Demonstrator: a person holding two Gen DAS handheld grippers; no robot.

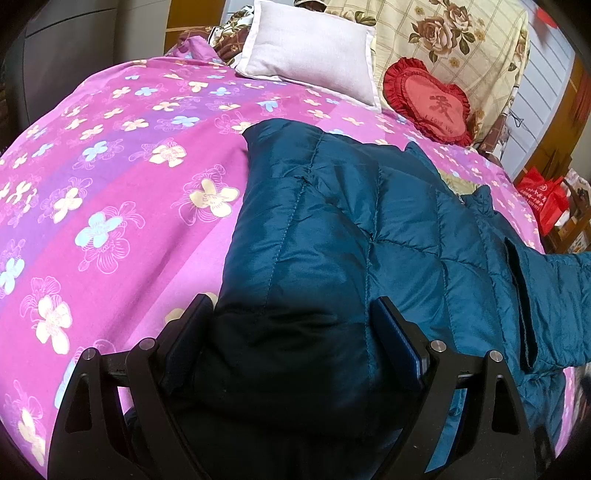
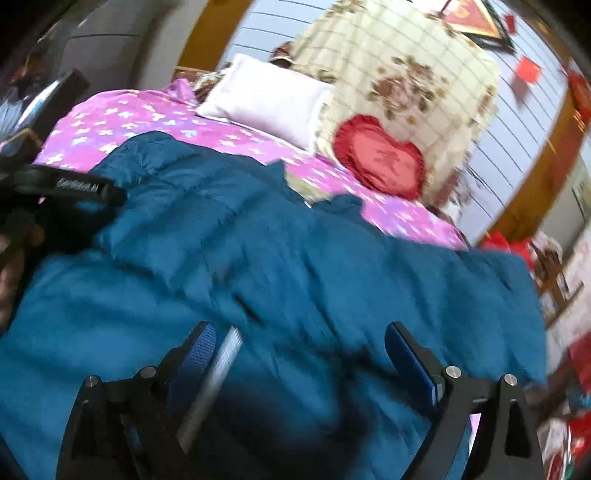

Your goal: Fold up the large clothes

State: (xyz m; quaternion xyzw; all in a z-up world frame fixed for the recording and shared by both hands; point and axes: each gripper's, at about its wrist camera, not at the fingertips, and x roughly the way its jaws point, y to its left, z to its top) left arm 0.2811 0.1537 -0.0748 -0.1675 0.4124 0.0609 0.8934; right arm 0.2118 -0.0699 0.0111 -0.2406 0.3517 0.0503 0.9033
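Observation:
A teal quilted down jacket (image 1: 369, 206) lies spread on a bed with a pink flowered cover (image 1: 110, 177). My left gripper (image 1: 295, 321) is open, its jaws standing wide on either side of the jacket's near left edge, which bulges between them. In the right wrist view the jacket (image 2: 258, 251) fills the middle, blurred by motion. My right gripper (image 2: 299, 343) is open over the jacket's near part, with a pale strip beside its left finger. The left gripper's body (image 2: 74, 192) shows at the left of that view.
A white pillow (image 1: 314, 48) and a red heart cushion (image 1: 432, 103) lie at the head of the bed, against a cream rose-print cloth (image 1: 443, 33). Red bags (image 1: 543, 192) stand beyond the bed's right edge. A grey cabinet (image 1: 74, 48) is at the far left.

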